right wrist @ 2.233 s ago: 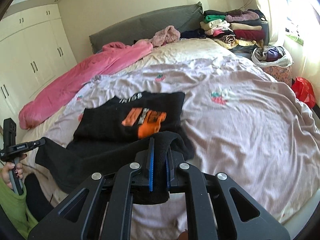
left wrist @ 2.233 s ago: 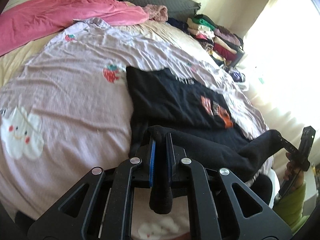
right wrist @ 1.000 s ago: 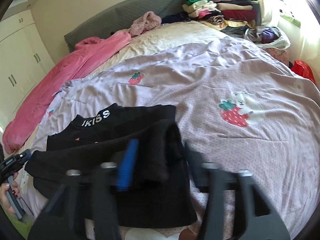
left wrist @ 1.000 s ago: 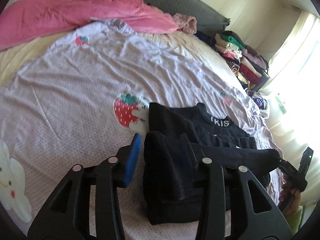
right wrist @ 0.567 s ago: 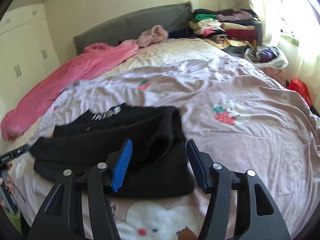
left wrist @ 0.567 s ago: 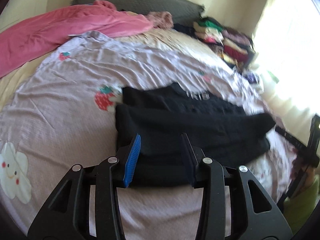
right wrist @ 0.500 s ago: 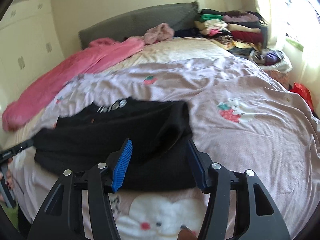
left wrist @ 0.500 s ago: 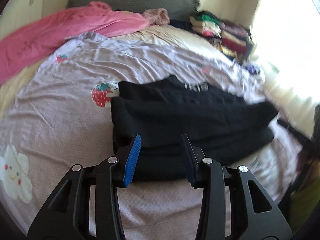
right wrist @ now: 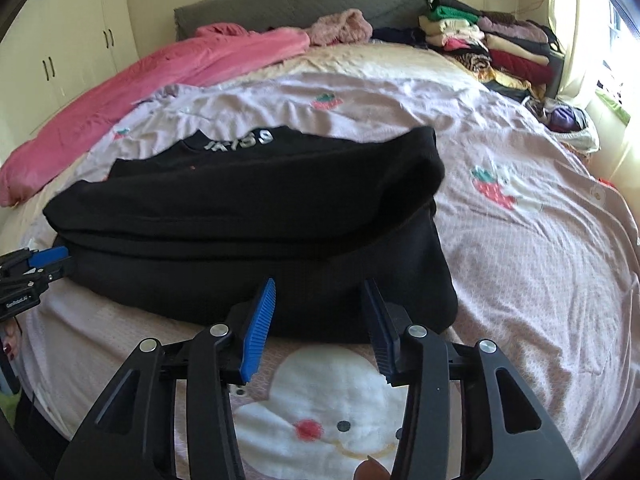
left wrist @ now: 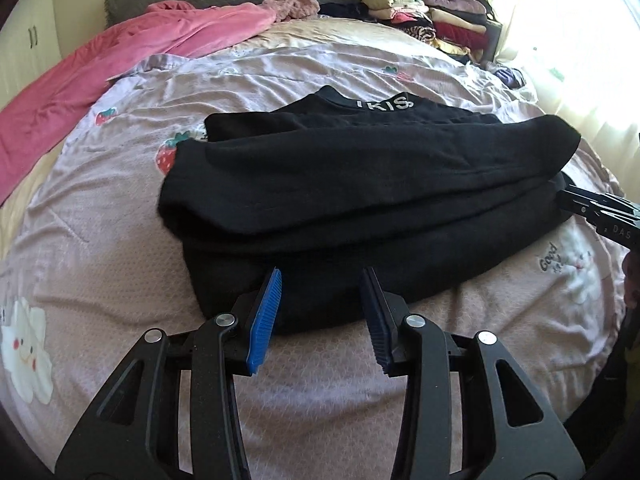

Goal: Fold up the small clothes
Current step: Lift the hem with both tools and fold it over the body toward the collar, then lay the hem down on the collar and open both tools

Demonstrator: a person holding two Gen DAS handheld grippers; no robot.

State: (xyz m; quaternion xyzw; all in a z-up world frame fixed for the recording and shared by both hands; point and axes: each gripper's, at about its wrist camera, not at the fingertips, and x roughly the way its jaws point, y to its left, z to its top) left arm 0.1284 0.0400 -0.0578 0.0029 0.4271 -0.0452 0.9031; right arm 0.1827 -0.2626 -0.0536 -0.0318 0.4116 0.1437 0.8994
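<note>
- Both lower corners of the black top (left wrist: 360, 184), pinched and lifted earlier, have since been carried over toward the collar and let go, so its lower half now lies doubled over the upper.
- Left wrist view: the left gripper (left wrist: 320, 316) hangs just short of the near folded edge, its blue pads parted with only bedspread and the garment's rim between them, holding nothing. The top lies across the pink bedspread (left wrist: 100, 208), collar lettering peeking out at the far edge, the upper layer a little skewed against the lower. At the right margin the right gripper's tips sit beside the garment's other end.
- Right wrist view: the right gripper (right wrist: 318, 320) is likewise empty and off the cloth; its jaws have just been closing somewhat, with nothing caught between them. The top (right wrist: 248, 216) lies directly ahead, its right end bulging where the fold is thick. The left gripper (right wrist: 34, 266) shows at the left edge by the far end.
- Each gripper standing at one end suits a wide piece: the fold went over evenly. Stacked folded clothes (right wrist: 492, 44) wait by the headboard, probably the destination.
</note>
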